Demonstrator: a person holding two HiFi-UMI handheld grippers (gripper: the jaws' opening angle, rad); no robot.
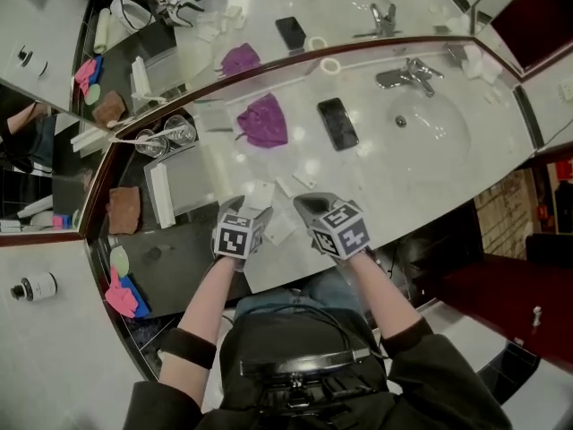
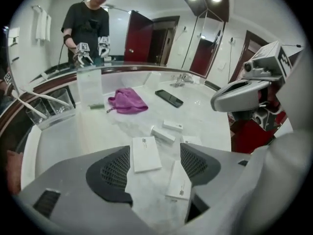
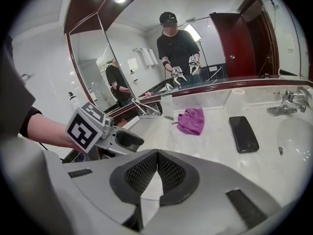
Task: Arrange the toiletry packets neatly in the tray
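Toiletry packets (image 2: 145,153) lie loose on the marble bench (image 2: 83,131), none lined up.
The left tongs (image 2: 155,164) gape wide over two flat white packets near the bench's front edge. More packets lie just beyond, short of the purple cloth (image 2: 128,101). The right tongs (image 3: 156,160), pads pressed together, sit just beside the left.

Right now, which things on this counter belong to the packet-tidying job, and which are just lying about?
Job: white toiletry packets, clear tray.
Lying about: purple cloth, black phone, drinking glasses, tap.
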